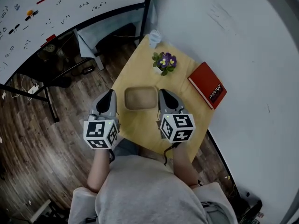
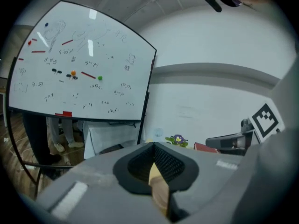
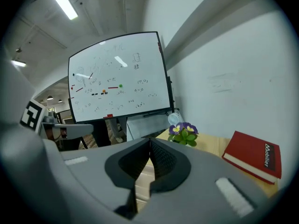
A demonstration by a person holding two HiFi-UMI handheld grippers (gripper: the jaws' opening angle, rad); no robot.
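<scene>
Both grippers hover low over a small wooden table [image 1: 140,73], one on each side of a shallow tan tray [image 1: 140,98]. My left gripper [image 1: 111,93] is at the tray's left, above the table's left edge, shut and empty. My right gripper [image 1: 163,92] is at the tray's right, also shut and empty. In the left gripper view the jaws [image 2: 153,146] meet at their tips, and the right gripper [image 2: 233,140] shows at the right. In the right gripper view the jaws [image 3: 149,142] touch along their length. Nothing is held.
A small pot of purple flowers [image 1: 164,62] [image 3: 183,132] stands beyond the tray. A red book [image 1: 208,85] [image 3: 254,155] lies at the table's right edge by the white wall. A clear cup [image 1: 154,37] sits at the far corner. A whiteboard [image 1: 70,8] on a black stand is at the far left.
</scene>
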